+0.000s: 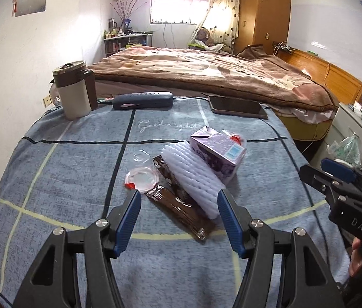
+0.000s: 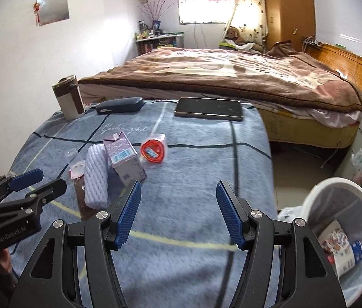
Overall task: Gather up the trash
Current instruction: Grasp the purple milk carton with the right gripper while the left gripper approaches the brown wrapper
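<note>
Left wrist view: the left gripper (image 1: 179, 197) hangs over a blue-grey checked cloth-covered table (image 1: 65, 174), its blue-padded fingers (image 1: 129, 215) set wide apart and holding nothing. The landmark is the purple cardboard drink carton (image 1: 216, 151), lying on its side near the middle of the cloth. Touching its near-left side lies a white ribbed foam fruit sleeve (image 1: 193, 177); left of the sleeve, partly under it, lies a brown foil snack wrapper (image 1: 181, 202). Further left of the carton sits a clear plastic cup lid with a red tab (image 1: 142, 178). A clear cup with red print (image 1: 236, 138) shows just behind the carton. Beyond the carton, at the table's far edge, lie a dark tablet (image 1: 237, 107) and a dark blue spectacle case (image 1: 142, 100), with a cream and brown lidded mug (image 1: 74, 92) at the far left. The right gripper (image 1: 334, 177) appears to the right of the carton, jaws apart. Right wrist view: the right gripper (image 2: 178, 197) is held over bare cloth to the near right of the carton (image 2: 124, 159), fingers spread, empty. The cup (image 2: 154, 150) lies just right of the carton, the sleeve (image 2: 96, 179) against its left. A white plastic waste bin lined with a bag (image 2: 342, 187) stands on the floor well to the right of the carton, with printed packaging inside. The left gripper (image 2: 39, 182) shows at left, jaws apart
</note>
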### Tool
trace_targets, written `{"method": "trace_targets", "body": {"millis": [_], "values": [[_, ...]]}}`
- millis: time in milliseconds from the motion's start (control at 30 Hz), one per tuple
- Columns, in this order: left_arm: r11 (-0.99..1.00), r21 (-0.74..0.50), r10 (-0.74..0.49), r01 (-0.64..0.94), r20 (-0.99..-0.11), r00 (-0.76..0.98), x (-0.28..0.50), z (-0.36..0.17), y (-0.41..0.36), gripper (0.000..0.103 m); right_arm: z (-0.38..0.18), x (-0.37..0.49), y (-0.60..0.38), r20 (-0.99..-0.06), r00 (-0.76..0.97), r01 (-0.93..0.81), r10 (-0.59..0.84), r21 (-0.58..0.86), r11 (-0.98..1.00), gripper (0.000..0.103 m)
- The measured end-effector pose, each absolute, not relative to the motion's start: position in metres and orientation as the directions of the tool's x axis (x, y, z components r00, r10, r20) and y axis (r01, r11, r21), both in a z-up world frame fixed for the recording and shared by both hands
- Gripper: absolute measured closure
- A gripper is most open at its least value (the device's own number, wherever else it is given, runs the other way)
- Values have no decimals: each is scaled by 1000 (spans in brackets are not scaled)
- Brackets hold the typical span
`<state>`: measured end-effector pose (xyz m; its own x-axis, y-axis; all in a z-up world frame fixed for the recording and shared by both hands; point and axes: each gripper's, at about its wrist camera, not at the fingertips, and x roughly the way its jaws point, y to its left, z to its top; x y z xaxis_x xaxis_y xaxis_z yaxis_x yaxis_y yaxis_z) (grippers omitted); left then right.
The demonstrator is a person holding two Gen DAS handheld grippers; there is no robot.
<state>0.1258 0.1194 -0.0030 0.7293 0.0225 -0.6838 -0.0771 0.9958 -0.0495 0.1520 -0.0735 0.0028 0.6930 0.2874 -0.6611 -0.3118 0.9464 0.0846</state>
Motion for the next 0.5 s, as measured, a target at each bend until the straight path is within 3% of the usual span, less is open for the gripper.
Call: {"method": "trace_targets", "body": {"millis": [133,367,500], "values": [[993,-109,-37,-55,-696,717,136,-9,123,39,0,160,-64,-672,680,-319,293,89,944,41],[992,-80,8,-94,-721,693,150,-22,130,38,0,173,-57,-675,678,-317,291,89,944,41],[984,-129,-19,-121,-756,654,153,-37,145,38,-1,179,-51,-677,672,-328,300,91,940,41]]}}
